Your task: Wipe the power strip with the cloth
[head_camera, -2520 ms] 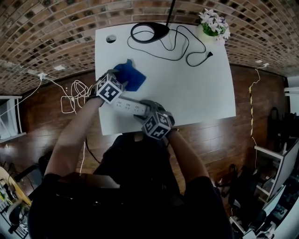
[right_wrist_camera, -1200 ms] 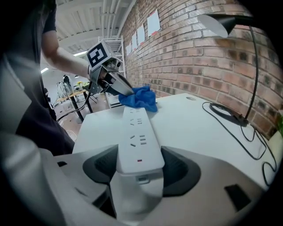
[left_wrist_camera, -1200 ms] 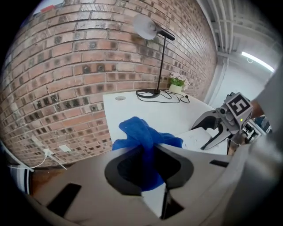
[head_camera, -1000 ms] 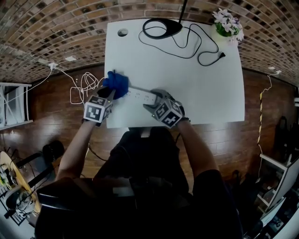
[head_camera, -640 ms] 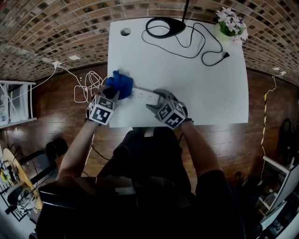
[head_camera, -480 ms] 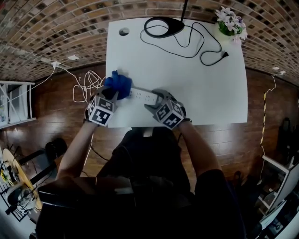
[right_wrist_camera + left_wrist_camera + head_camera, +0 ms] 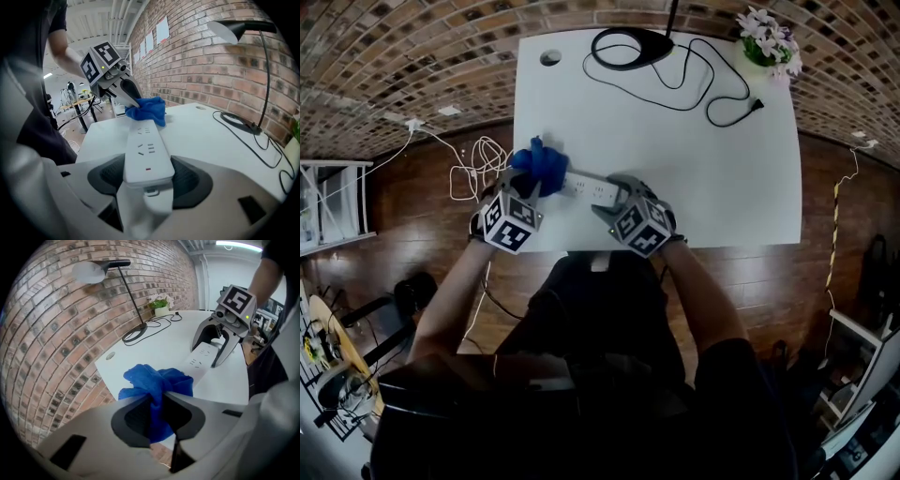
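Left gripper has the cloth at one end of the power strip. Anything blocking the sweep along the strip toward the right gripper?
Nothing visible. The left gripper holds the cloth at the power strip's far end, and the strip's top lies bare up to the right gripper, which clamps the other end.
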